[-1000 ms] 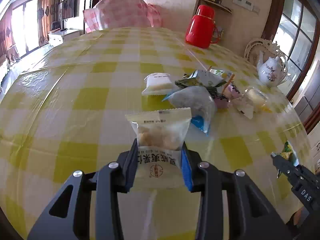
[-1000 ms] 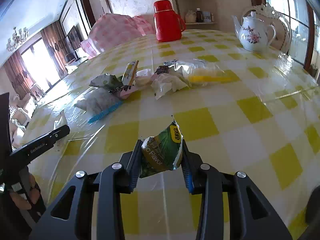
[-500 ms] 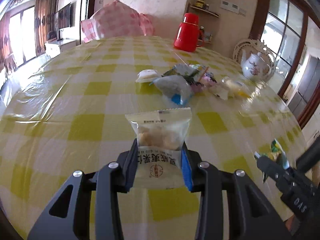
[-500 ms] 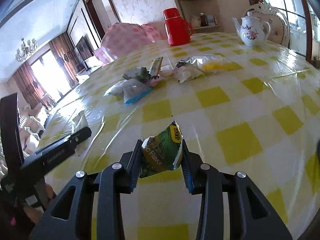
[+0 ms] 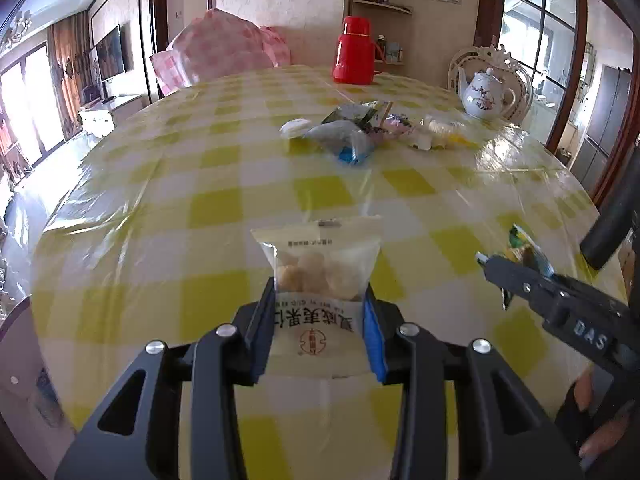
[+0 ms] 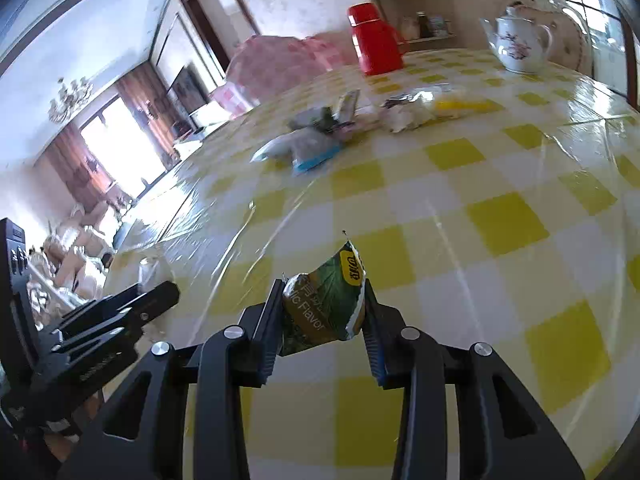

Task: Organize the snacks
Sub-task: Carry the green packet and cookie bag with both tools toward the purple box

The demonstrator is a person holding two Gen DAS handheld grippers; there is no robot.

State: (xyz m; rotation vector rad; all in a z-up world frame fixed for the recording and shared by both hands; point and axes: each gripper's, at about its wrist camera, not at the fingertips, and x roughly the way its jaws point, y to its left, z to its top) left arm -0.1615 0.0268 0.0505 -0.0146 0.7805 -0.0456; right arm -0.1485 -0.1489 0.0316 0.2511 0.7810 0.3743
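Observation:
My left gripper is shut on a clear and white snack packet with pale round pieces inside, held above the near part of the yellow checked table. My right gripper is shut on a green snack packet, also above the near table; it shows at the right of the left wrist view. A pile of other snack packets lies far ahead at the table's middle, also seen in the right wrist view.
A red thermos and a white teapot stand at the table's far side. A pink checked bundle sits behind the far left edge. The left gripper's body shows low left in the right wrist view.
Both grippers have pulled back from the snack pile toward the near table edge, each still holding its packet. The right wrist view has tilted.

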